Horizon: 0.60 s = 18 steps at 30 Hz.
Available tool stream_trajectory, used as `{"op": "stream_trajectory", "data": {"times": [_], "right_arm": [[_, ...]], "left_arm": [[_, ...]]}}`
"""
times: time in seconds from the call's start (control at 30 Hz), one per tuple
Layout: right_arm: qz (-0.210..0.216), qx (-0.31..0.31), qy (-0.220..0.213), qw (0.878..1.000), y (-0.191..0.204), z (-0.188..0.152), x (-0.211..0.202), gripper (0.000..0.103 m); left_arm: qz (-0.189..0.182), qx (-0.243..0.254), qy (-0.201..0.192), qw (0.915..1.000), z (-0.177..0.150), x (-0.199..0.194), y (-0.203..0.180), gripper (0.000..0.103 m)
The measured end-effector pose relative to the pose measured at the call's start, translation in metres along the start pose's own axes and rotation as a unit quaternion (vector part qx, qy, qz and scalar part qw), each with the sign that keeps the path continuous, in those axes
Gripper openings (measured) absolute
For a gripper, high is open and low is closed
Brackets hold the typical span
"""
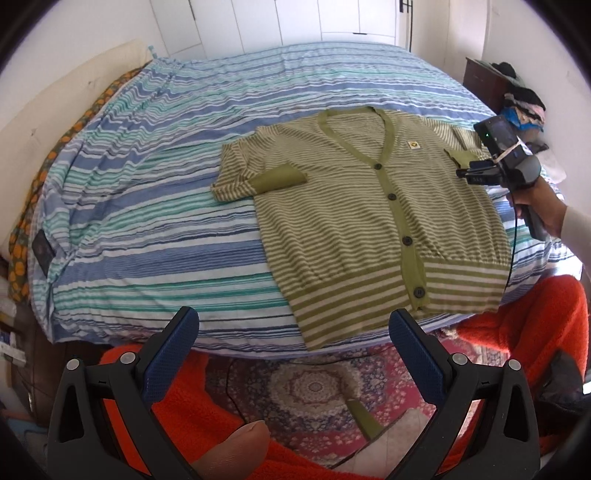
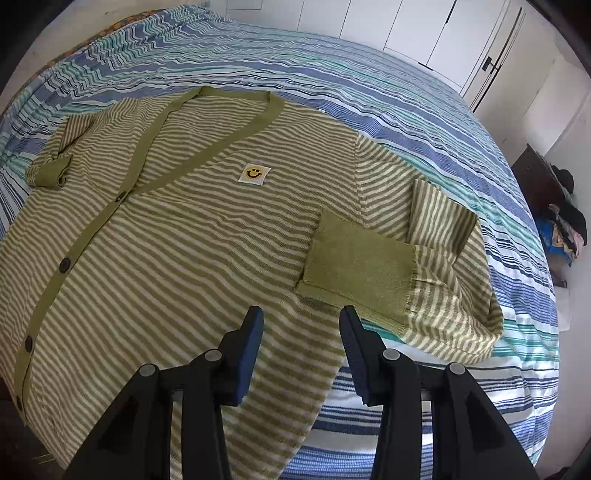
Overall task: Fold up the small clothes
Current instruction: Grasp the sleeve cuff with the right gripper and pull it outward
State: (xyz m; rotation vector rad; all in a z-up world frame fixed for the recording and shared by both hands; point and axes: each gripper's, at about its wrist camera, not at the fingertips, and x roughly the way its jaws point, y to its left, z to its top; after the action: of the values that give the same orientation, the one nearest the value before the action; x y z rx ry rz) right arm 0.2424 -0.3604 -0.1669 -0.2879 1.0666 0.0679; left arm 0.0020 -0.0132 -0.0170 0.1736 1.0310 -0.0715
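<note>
A green and cream striped cardigan [image 1: 369, 206] lies flat, buttoned, on the striped bed [image 1: 155, 192]. Both sleeves are folded in over the body, with solid green cuffs [image 1: 279, 179] showing. My left gripper [image 1: 293, 330] is open and empty, held off the bed's near edge, away from the hem. My right gripper [image 2: 301, 321] is open and empty, just above the cardigan [image 2: 177, 236] beside the right sleeve's green cuff [image 2: 358, 269]. The right gripper also shows in the left wrist view [image 1: 463, 172] at the cardigan's right shoulder.
A smiley patch [image 2: 254, 172] sits on the chest. An orange blanket [image 1: 528, 325] and a patterned rug [image 1: 317, 387] lie below the bed's near edge. A dark cabinet with piled clothes [image 1: 517, 99] stands at the right. White wardrobe doors [image 2: 424, 33] stand behind the bed.
</note>
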Motion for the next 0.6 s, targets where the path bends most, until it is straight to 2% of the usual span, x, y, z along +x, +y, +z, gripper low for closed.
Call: {"op": "stream_trajectory", "data": {"times": [0.03,0.07,0.1,0.13,0.2,0.27,0.33,0.4,0.47,0.53,0.6], "right_arm": [[0.008,-0.006,0.002,1.000,-0.002,0.004,0.012,0.045],[0.021,-0.001,0.014,1.000,-0.005,0.006,0.024,0.038],[0.035,0.016,0.022,0.999,-0.011,0.006,0.032,0.027],[0.039,0.035,0.016,0.998,-0.022,0.004,0.031,0.005],[0.030,0.088,-0.029,0.995,-0.053,-0.001,0.007,0.006],[0.015,0.161,-0.073,0.984,-0.103,-0.015,-0.032,0.006],[-0.011,0.238,-0.106,0.965,-0.163,-0.042,-0.069,0.006],[-0.043,0.311,-0.125,0.941,-0.222,-0.076,-0.101,0.006],[-0.070,0.376,-0.123,0.916,-0.274,-0.114,-0.117,0.006],[-0.092,0.420,-0.111,0.896,-0.308,-0.148,-0.122,0.006],[-0.096,0.463,-0.102,0.875,-0.333,-0.179,-0.120,0.006]], "left_arm": [[0.001,-0.005,0.008,1.0000,0.001,0.003,0.002,0.102],[0.002,-0.009,0.016,0.9998,0.002,0.007,0.003,0.102],[0.004,-0.011,0.022,0.9997,0.003,0.009,0.004,0.102],[0.007,-0.012,0.025,0.9996,0.005,0.011,0.004,0.102],[0.013,-0.010,0.024,0.9996,0.007,0.012,0.003,0.102],[0.011,-0.008,0.030,0.9995,0.010,0.016,-0.001,0.102],[0.005,-0.002,0.040,0.9992,0.011,0.022,-0.008,0.102],[-0.005,0.008,0.049,0.9987,0.014,0.028,-0.019,0.102],[-0.013,0.019,0.055,0.9982,0.017,0.030,-0.030,0.102],[-0.017,0.030,0.054,0.9979,0.020,0.029,-0.040,0.102],[-0.016,0.039,0.049,0.9979,0.023,0.026,-0.048,0.102]]}}
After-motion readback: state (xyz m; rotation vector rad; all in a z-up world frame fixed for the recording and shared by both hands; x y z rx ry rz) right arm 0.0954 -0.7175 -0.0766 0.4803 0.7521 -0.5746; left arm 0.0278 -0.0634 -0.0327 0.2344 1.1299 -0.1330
